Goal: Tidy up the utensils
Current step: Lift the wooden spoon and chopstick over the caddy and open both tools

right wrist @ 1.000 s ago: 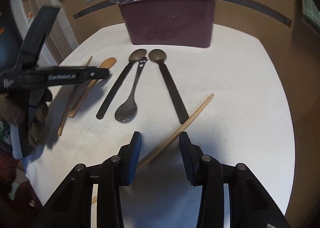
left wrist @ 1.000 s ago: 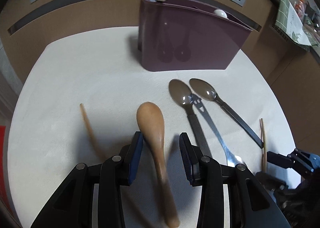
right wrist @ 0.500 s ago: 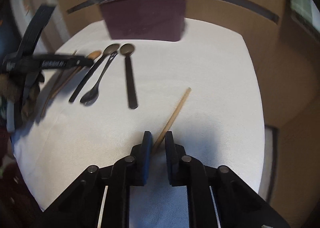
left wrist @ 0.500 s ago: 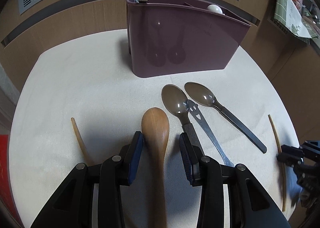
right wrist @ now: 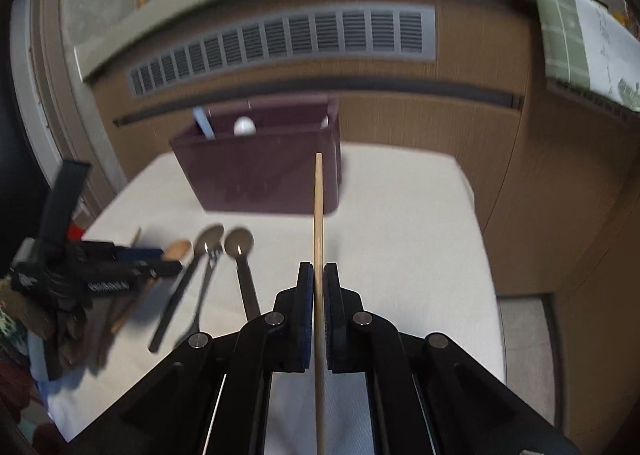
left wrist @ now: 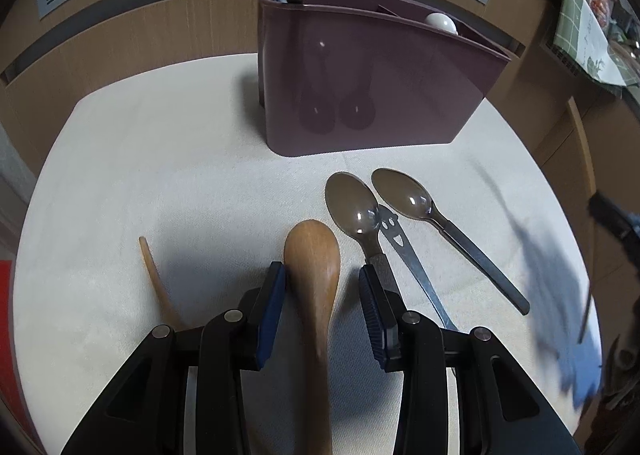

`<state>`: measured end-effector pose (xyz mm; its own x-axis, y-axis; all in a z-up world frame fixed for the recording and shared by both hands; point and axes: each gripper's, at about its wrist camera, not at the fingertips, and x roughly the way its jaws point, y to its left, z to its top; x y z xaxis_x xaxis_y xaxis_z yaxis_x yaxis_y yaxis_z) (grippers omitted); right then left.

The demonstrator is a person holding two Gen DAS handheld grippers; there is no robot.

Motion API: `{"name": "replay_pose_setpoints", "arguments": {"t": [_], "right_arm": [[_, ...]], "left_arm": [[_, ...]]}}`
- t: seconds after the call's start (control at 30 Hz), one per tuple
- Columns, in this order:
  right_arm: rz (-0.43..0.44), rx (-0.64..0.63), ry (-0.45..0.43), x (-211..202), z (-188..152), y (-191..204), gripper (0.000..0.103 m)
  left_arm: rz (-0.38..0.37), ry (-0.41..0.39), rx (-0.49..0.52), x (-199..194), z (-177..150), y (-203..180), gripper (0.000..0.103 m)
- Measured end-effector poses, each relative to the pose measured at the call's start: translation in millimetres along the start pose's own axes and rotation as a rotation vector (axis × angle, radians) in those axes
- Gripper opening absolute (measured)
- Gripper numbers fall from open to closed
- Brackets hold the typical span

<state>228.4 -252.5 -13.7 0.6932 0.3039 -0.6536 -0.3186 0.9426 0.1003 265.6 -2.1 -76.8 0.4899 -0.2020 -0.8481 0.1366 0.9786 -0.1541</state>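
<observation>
My right gripper [right wrist: 319, 275] is shut on a wooden chopstick [right wrist: 319, 207] and holds it clear of the table, its tip pointing up toward the maroon utensil holder [right wrist: 260, 171]. My left gripper [left wrist: 322, 283] is open low over the table, and a wooden spoon [left wrist: 314, 255] lies between its fingers with a gap on the right side. Beside it lie two dark spoons [left wrist: 352, 207] [left wrist: 404, 195] and a metal utensil with a smiley-face handle [left wrist: 400, 251]. A second chopstick [left wrist: 154, 275] lies to the left. The holder [left wrist: 372, 87] contains a few utensils.
A white cloth [left wrist: 160, 175] covers the table, whose edges curve close on the left and right. Behind the holder stands a brown panel with a grey vent grille [right wrist: 280, 43]. A green checked cloth [right wrist: 568, 27] lies on a counter at the upper right.
My right gripper closed on the chopstick and lifted it off the table, swinging it toward the holder. The left gripper lined up along the wooden spoon and stayed open.
</observation>
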Motion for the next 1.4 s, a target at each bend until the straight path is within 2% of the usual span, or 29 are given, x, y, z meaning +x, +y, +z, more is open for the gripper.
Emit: {"name": "replay_pose_setpoints", "arguments": {"t": [0.1, 0.17, 0.23, 0.37, 0.53, 0.77, 1.0, 1.1, 1.13, 1.23, 1.27, 1.33, 1.4], "right_arm": [[0.007, -0.005, -0.022, -3.9, 5.6, 3.0, 0.004], [0.017, 0.005, -0.028, -5.6, 4.9, 2.4, 0.004], [0.026, 0.024, -0.037, -7.5, 5.2, -0.1, 0.004], [0.03, 0.055, -0.045, -9.3, 7.4, -8.0, 0.004], [0.023, 0.087, -0.05, -8.9, 10.0, -13.0, 0.004], [0.014, 0.082, -0.071, -13.3, 13.3, -10.0, 0.004], [0.003, 0.079, -0.079, -14.9, 17.8, -10.5, 0.004], [-0.002, 0.076, -0.104, -18.6, 29.2, -10.7, 0.004], [-0.004, 0.074, -0.127, -22.5, 37.7, -10.2, 0.004], [-0.005, 0.074, -0.291, -49.2, 81.9, -9.7, 0.004], [0.011, 0.079, -0.375, -63.8, 103.7, -9.7, 0.004], [0.065, 0.092, -0.491, -83.3, 134.3, -10.3, 0.004], [0.096, 0.095, -0.586, -95.3, 157.0, -9.0, 0.004]], "left_arm": [[0.031, 0.005, 0.021, 4.8, 6.9, -6.1, 0.037], [0.054, -0.007, 0.009, 4.1, 9.5, -5.8, 0.03], [0.029, -0.045, -0.027, -5.4, 8.5, -2.1, 0.03], [-0.035, -0.219, -0.051, -55.1, -0.2, -3.9, 0.03], [-0.058, -0.361, -0.044, -102.8, -5.4, -11.2, 0.03], [-0.05, -0.436, -0.015, -123.2, -1.6, -15.5, 0.03], [-0.044, -0.465, 0.005, -133.3, 0.7, -22.2, 0.03], [-0.033, -0.52, 0.032, -150.5, 10.5, -28.0, 0.03], [-0.033, -0.556, 0.046, -163.0, 20.3, -30.8, 0.03], [-0.049, -0.656, 0.056, -197.6, 49.5, -34.3, 0.03], [-0.057, -0.686, 0.06, -208.1, 60.4, -35.0, 0.03], [-0.059, -0.757, 0.04, -226.8, 84.7, -33.5, 0.03], [-0.07, -0.782, 0.012, -230.5, 101.5, -27.5, 0.03]]}}
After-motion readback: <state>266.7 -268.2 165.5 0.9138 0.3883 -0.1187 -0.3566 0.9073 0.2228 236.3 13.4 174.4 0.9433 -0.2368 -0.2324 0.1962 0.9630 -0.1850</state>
